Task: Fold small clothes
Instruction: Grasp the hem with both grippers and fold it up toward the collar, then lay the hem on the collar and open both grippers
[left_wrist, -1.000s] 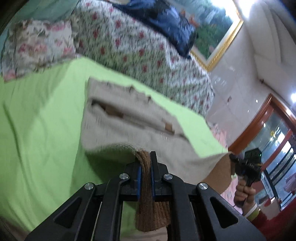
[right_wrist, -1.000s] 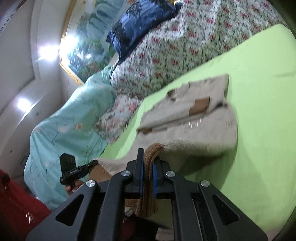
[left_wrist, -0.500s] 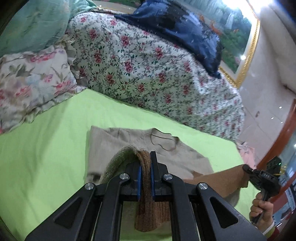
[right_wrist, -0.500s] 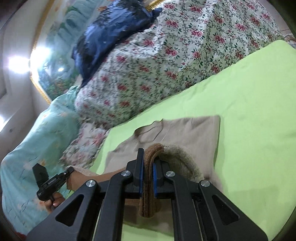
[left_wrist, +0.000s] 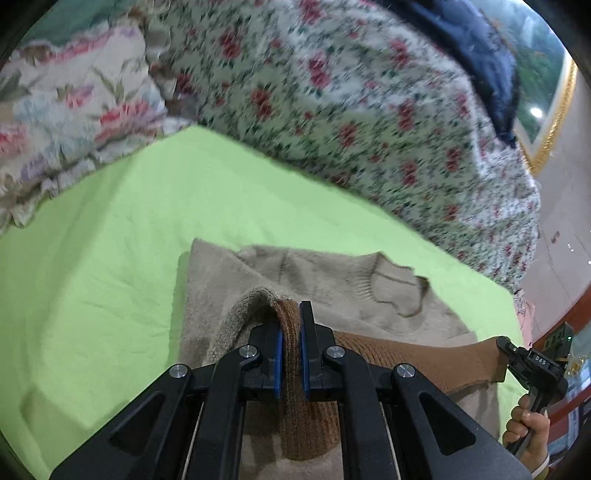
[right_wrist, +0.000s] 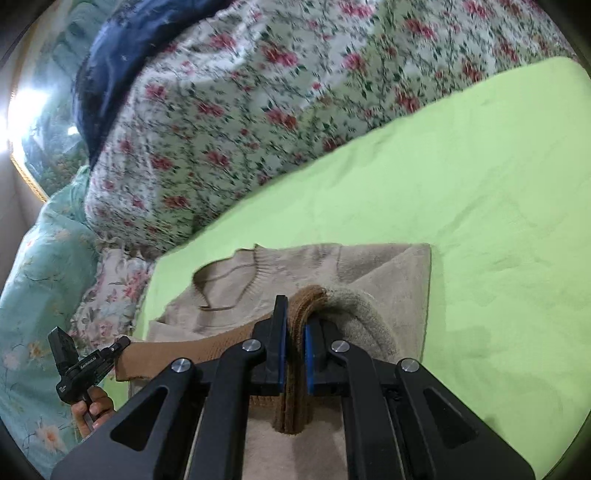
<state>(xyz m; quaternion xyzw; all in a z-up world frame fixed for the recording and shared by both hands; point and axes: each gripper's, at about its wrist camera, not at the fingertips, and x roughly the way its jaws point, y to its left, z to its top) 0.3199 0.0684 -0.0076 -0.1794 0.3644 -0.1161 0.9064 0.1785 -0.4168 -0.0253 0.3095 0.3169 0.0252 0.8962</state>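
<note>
A small beige knit sweater (left_wrist: 325, 280) (right_wrist: 273, 273) with a brown ribbed hem lies on the green sheet, collar toward the pillows. My left gripper (left_wrist: 290, 314) is shut on the brown hem (left_wrist: 413, 354) at one corner. My right gripper (right_wrist: 297, 308) is shut on the hem's other corner, and the brown band (right_wrist: 177, 352) stretches between them above the sweater's body. The far gripper and the hand that holds it show at the right edge of the left wrist view and at the lower left of the right wrist view. The part of the sweater under the raised hem is hidden.
The green sheet (left_wrist: 110, 258) (right_wrist: 480, 184) spreads around the sweater. A floral quilt (left_wrist: 332, 92) (right_wrist: 240, 92) and floral pillows (left_wrist: 66, 110) are piled just beyond the collar. A dark blue cushion (left_wrist: 480, 44) lies on top, and a gold-framed picture (left_wrist: 550, 122) hangs behind.
Both grippers have carried the brown hem forward over the sweater toward its collar. The garment now looks doubled over, and the quilt is much nearer in both views.
</note>
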